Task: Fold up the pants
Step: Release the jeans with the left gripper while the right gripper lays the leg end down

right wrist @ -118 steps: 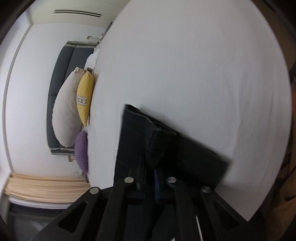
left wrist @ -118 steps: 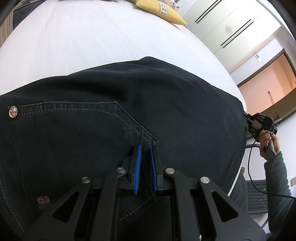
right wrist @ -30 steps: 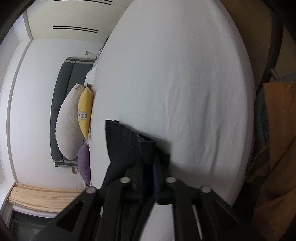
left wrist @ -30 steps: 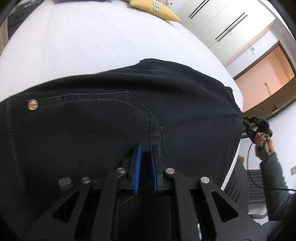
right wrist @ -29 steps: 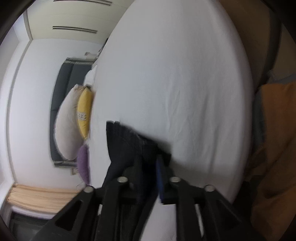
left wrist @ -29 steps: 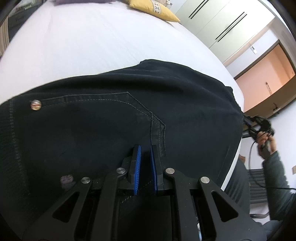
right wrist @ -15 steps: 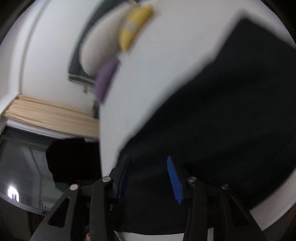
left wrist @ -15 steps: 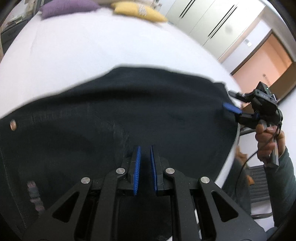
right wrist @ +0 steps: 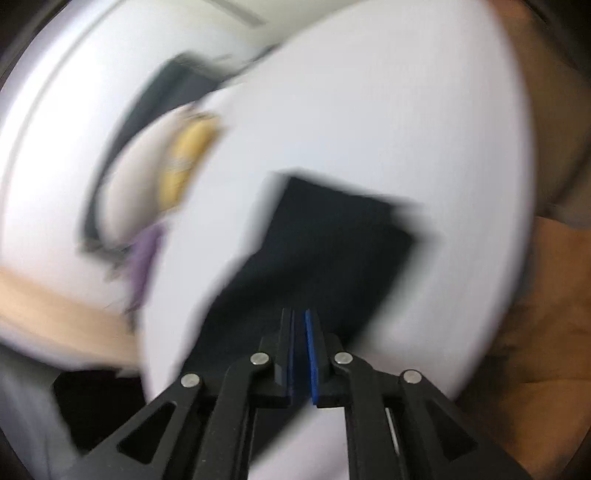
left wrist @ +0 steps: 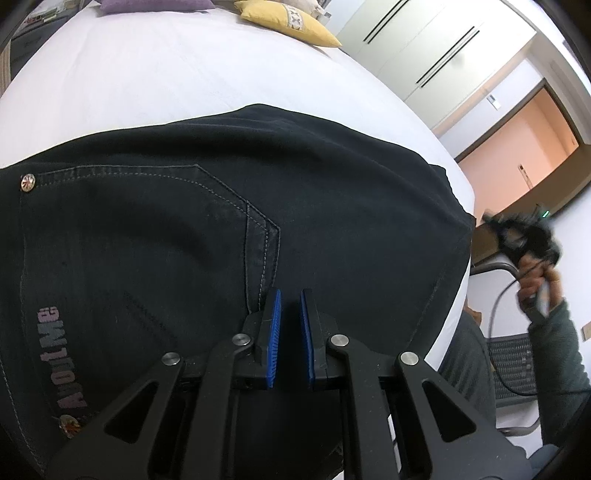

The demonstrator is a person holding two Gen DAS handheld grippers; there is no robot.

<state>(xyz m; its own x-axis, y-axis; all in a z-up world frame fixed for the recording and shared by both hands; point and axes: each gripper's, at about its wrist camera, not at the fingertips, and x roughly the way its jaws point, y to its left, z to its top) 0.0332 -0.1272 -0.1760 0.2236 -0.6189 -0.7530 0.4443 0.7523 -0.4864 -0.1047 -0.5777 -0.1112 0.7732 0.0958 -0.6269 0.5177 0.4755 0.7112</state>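
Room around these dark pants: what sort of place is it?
Probably a bedroom: a wide white bed sheet, a yellow cushion and purple pillow at its head, and tall white wardrobe doors behind.

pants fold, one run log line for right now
pants: folded, flat on bed | left gripper: shut, empty | right gripper: just closed, empty

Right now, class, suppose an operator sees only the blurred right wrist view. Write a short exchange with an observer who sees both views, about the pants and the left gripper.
Operator: Which side of the pants faces up?
Observer: The back: a stitched pocket with a metal stud shows.
Operator: Where is the left gripper?
Observer: Shut, just short of the pocket's corner seam.
Operator: Any print?
Observer: Yes, pale lettering below the pocket.
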